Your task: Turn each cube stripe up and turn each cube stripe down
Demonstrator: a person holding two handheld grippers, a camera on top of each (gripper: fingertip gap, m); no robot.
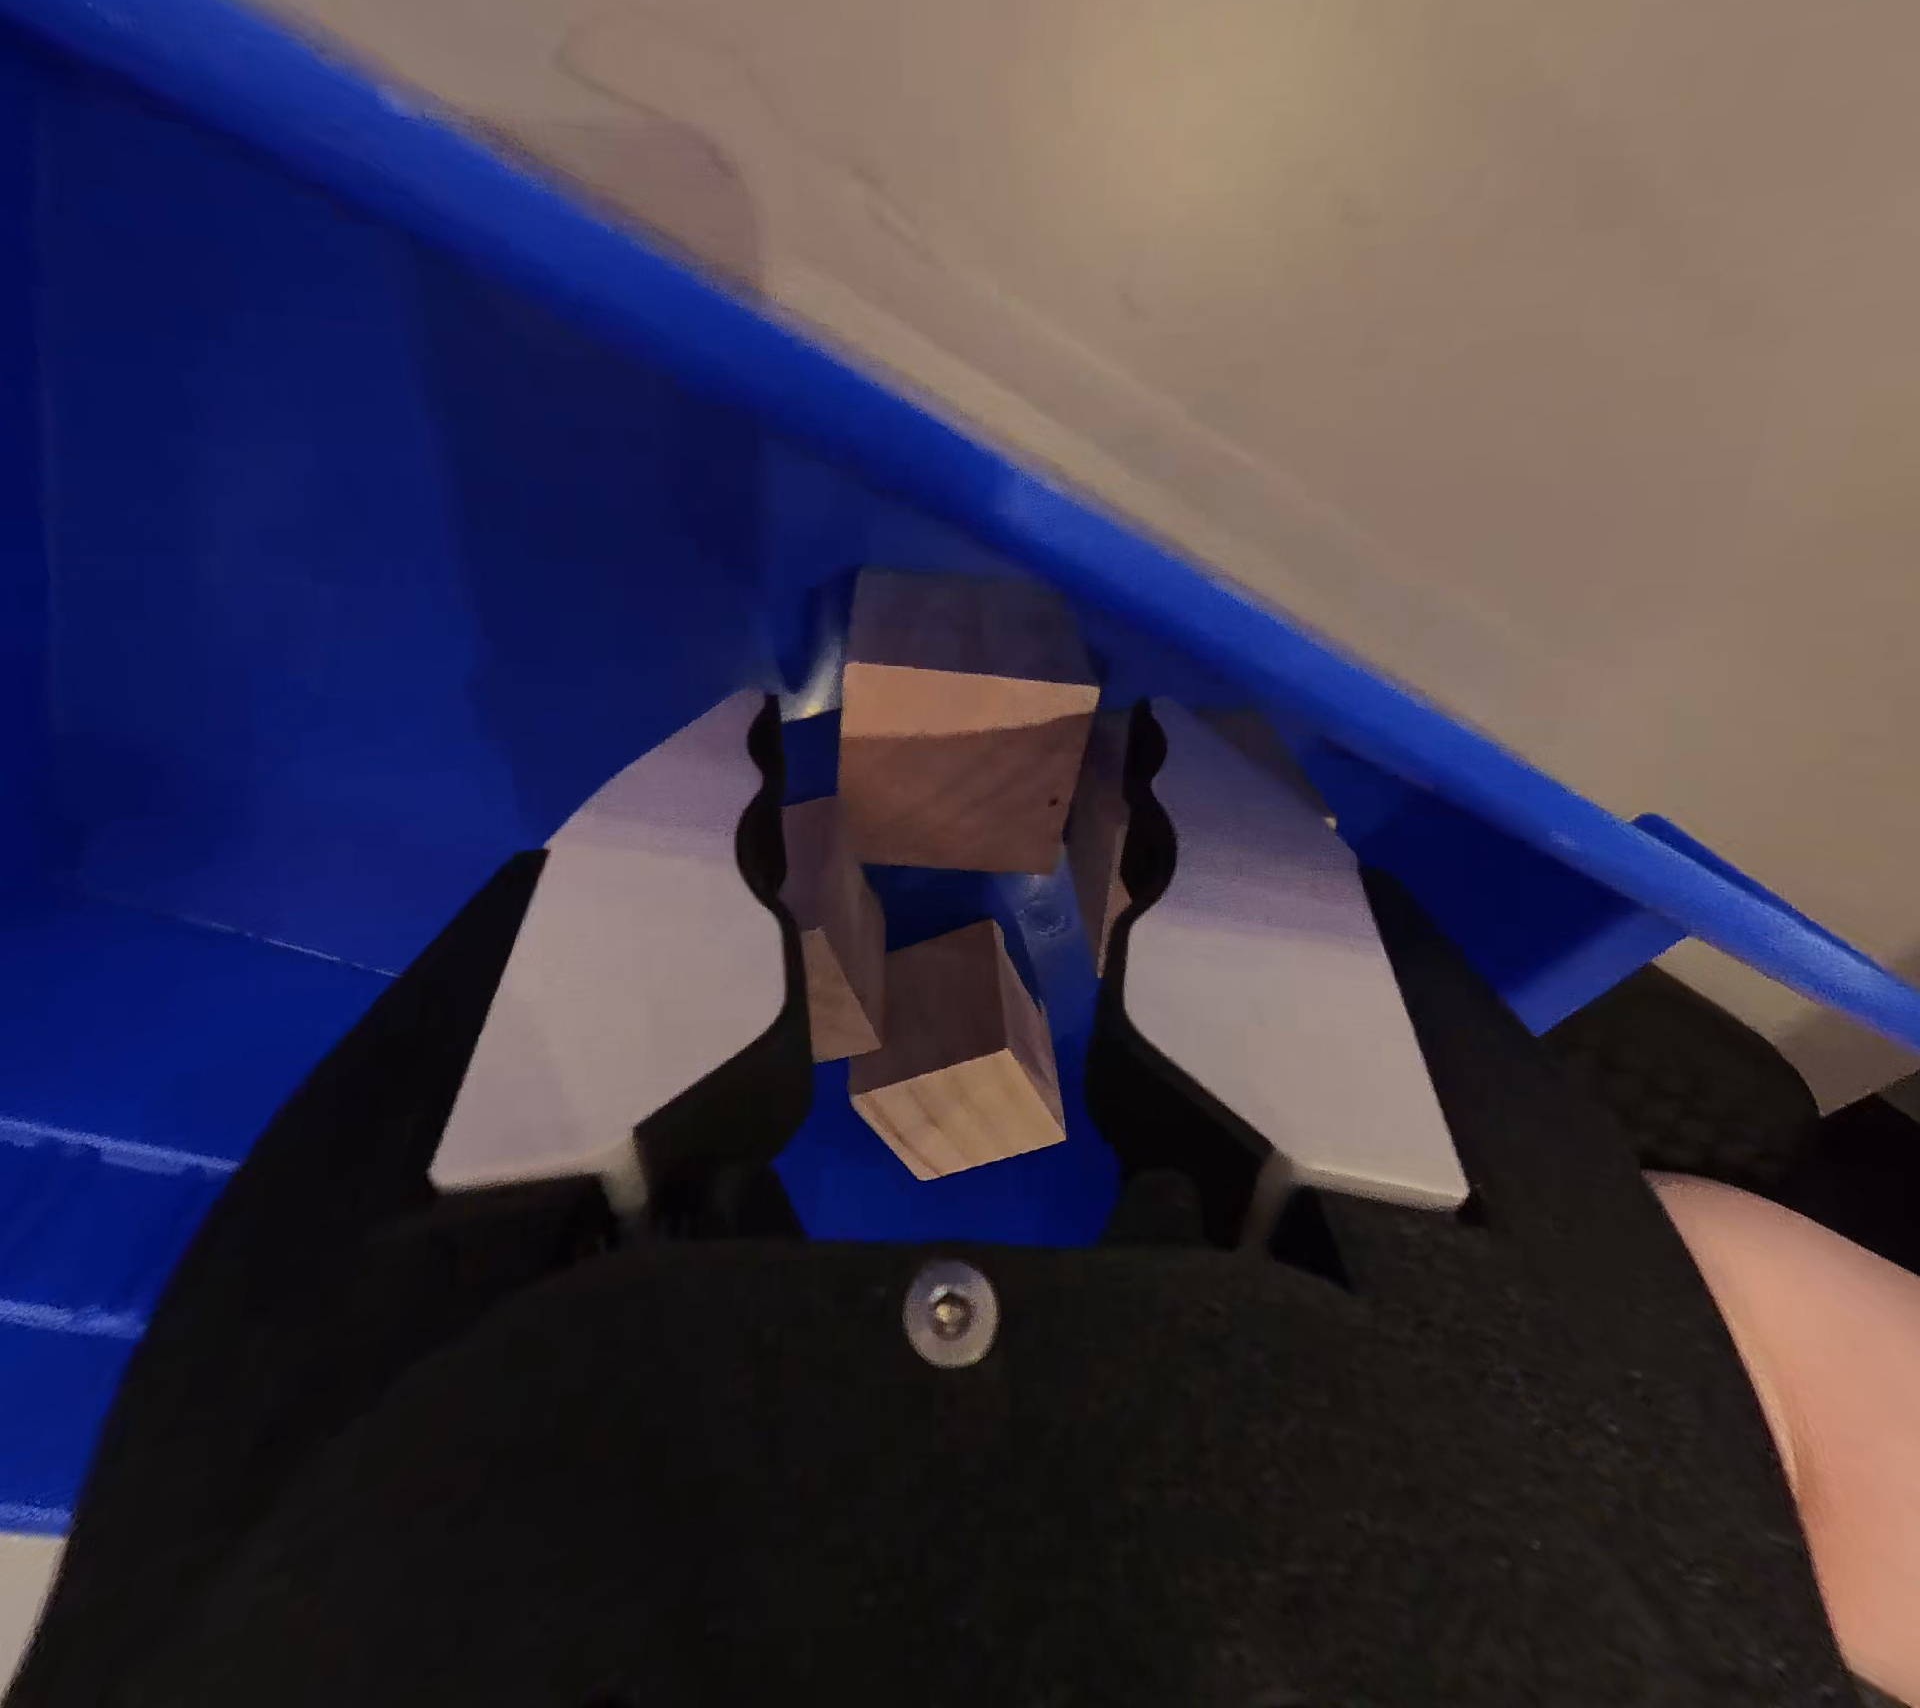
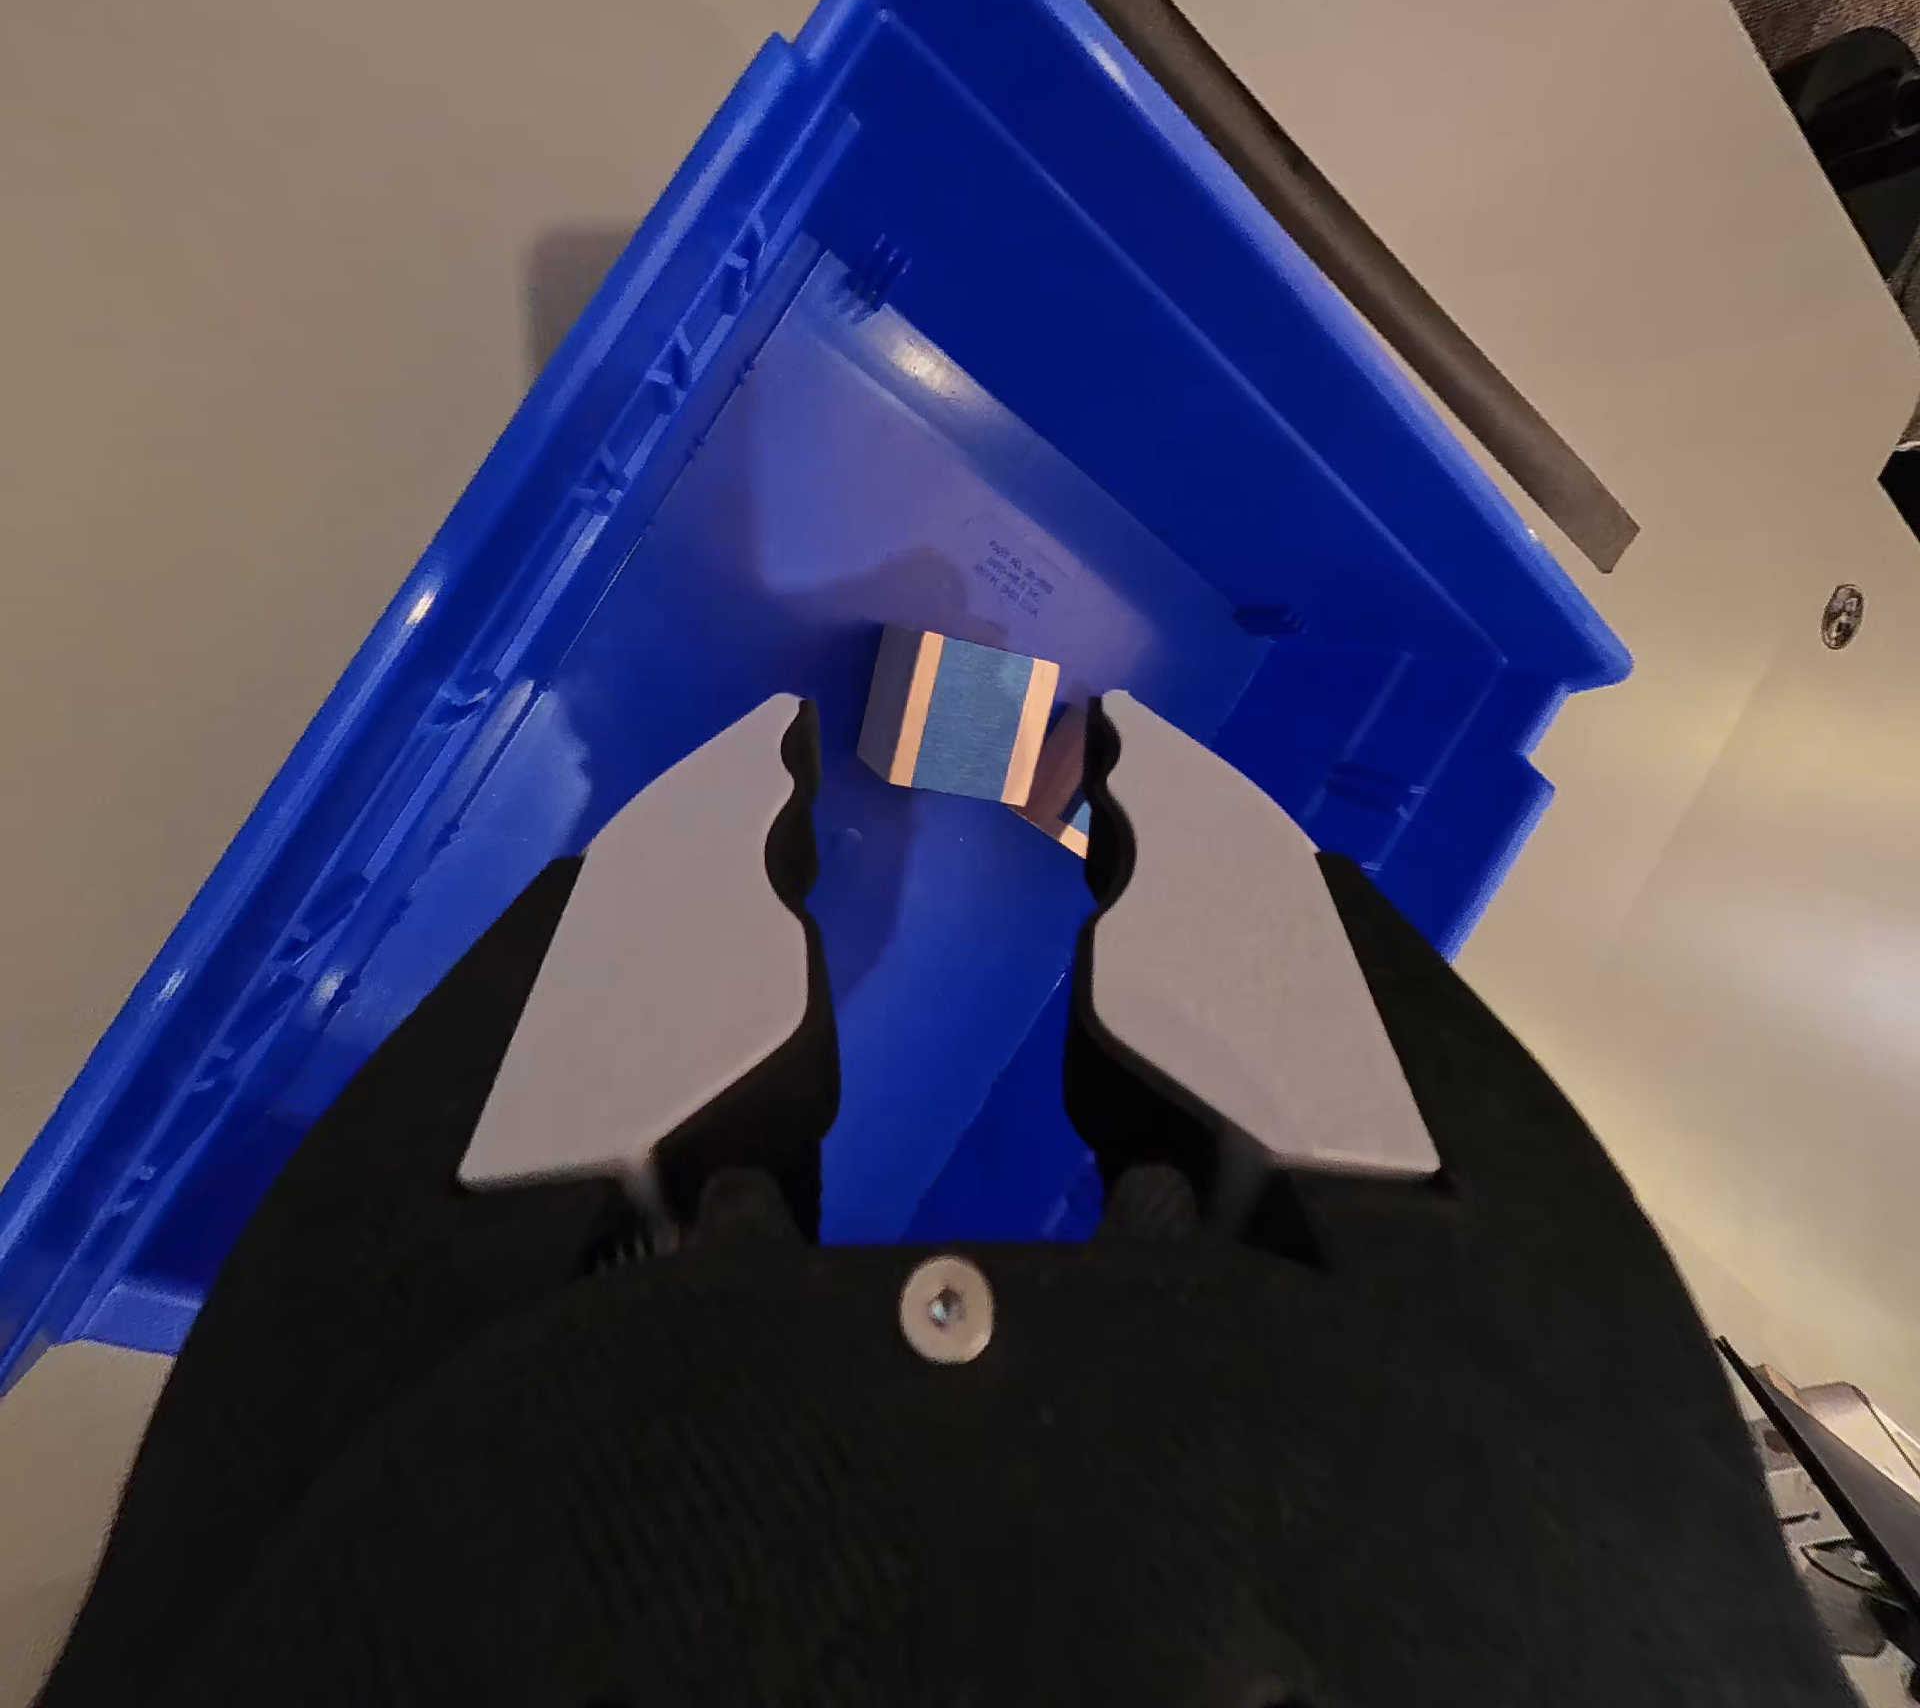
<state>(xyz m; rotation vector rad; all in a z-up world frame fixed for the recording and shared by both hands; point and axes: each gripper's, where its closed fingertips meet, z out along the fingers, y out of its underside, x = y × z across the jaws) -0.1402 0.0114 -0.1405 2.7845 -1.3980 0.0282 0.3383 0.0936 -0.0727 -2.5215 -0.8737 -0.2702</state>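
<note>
In the left wrist view, several plain wooden cubes lie in a corner of a blue bin [image 1: 364, 619]. No stripe shows on them. My left gripper [image 1: 951, 744] is open, with its fingertips on either side of the top cube [image 1: 966, 770] and small gaps on both sides. A second cube [image 1: 961, 1066] lies lower between the fingers, and a third [image 1: 831, 931] sits by the left finger. In the right wrist view, a cube [image 2: 961, 728] lies on the floor of the blue bin [image 2: 1039, 256] with its blue stripe up. My right gripper [image 2: 951, 723] is open around it. Another cube [image 2: 1065, 811] is partly hidden by the right finger.
The bin stands on a pale table [image 2: 312, 204]. A dark bar [image 2: 1299, 204] lies along the bin's far wall. The bin's rim [image 1: 1039, 505] runs close behind the cubes. A person's hand [image 1: 1818, 1398] shows at the right edge.
</note>
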